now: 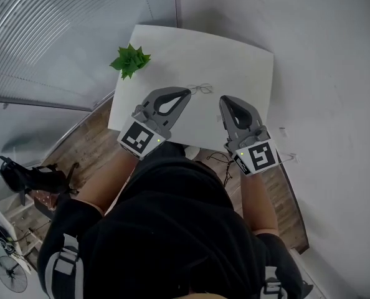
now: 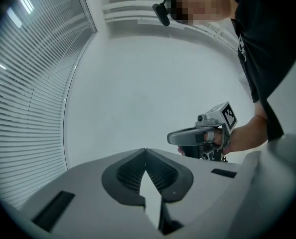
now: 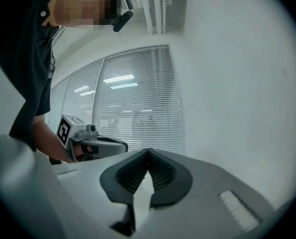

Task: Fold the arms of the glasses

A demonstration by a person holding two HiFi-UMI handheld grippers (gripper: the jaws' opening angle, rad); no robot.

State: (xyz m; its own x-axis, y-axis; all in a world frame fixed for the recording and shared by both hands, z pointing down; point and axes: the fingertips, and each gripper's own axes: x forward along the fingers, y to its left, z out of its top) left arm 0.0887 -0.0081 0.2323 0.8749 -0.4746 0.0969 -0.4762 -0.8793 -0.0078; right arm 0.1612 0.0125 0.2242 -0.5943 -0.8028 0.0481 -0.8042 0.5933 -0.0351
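The left gripper [image 1: 184,94] and right gripper [image 1: 226,101] hung over the white desk [image 1: 247,67], jaws pressed together, holding nothing. The glasses [image 1: 201,88] lay on the desk between their tips, and a green plant [image 1: 130,60] stood near the corner.

No words, brands or numbers are showing legibly anywhere. The only signs appearing are black-and-white square markers [image 1: 140,138], carrying coded patterns rather than letters. One is facing up on the cube of the left gripper [image 1: 185,93], another on the cube of the right gripper [image 1: 225,99].
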